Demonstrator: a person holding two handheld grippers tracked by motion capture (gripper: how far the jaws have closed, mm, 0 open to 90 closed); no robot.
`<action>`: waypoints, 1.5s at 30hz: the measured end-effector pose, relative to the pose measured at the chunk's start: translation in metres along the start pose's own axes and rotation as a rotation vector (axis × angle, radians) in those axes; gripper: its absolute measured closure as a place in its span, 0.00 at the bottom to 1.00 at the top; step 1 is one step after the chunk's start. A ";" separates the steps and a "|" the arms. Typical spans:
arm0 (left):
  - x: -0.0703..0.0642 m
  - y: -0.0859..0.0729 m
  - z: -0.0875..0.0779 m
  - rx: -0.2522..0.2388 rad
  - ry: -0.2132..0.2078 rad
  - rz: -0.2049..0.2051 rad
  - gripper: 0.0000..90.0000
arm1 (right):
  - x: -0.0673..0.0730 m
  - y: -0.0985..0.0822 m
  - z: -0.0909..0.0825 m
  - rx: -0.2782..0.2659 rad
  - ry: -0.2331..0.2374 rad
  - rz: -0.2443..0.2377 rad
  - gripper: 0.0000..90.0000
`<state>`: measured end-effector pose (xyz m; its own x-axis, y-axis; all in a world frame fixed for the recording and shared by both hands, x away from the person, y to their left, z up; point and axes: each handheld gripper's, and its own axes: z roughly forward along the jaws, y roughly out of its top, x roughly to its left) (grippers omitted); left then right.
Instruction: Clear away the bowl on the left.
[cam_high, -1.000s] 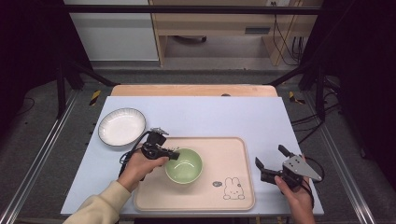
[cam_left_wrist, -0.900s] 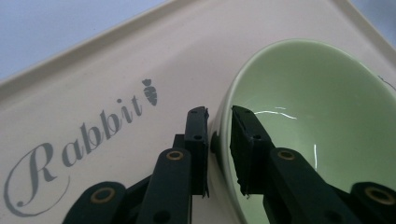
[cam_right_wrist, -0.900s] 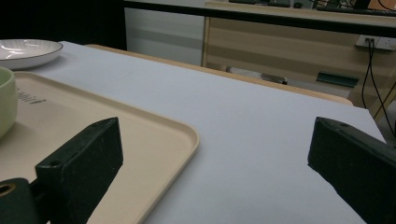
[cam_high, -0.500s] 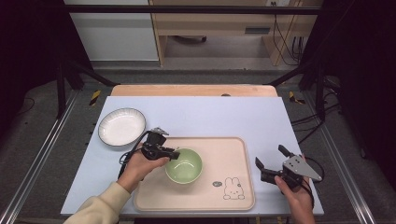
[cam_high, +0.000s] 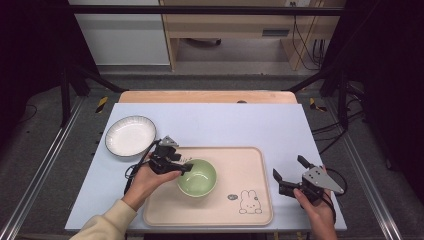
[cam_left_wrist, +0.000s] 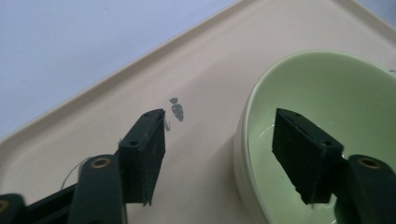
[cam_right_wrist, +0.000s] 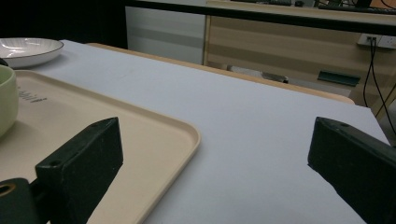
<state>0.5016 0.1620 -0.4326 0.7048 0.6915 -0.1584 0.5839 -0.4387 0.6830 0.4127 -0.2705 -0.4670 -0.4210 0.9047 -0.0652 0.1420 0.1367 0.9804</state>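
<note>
My left gripper (cam_high: 181, 165) has just opened, releasing the green bowl (cam_high: 198, 177) onto the tray (cam_high: 250, 165); next, withdraw clear of its rim.

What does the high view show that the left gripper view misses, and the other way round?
The high view takes in the white plate, the rabbit drawing on the tray and the right gripper, standing open. The left gripper view brings out a small carrot drawing and the bowl's rim between its own parted jaws, which have just been opening. Both show the green bowl on the tray.
</note>
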 end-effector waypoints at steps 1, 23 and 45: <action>0.000 0.000 -0.001 -0.009 0.004 0.003 0.33 | 0.000 0.000 0.000 0.000 0.000 0.000 0.04; -0.011 0.000 -0.017 -0.186 0.008 0.111 0.10 | 0.000 0.000 -0.001 -0.002 -0.002 0.004 0.03; -0.008 -0.030 -0.048 -0.394 0.020 0.161 0.10 | 0.001 0.000 0.000 0.001 -0.001 0.001 0.03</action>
<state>0.4591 0.1971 -0.4171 0.7640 0.6451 -0.0160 0.2656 -0.2918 0.9188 0.4120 -0.2697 -0.4668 -0.4201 0.9052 -0.0647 0.1432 0.1365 0.9802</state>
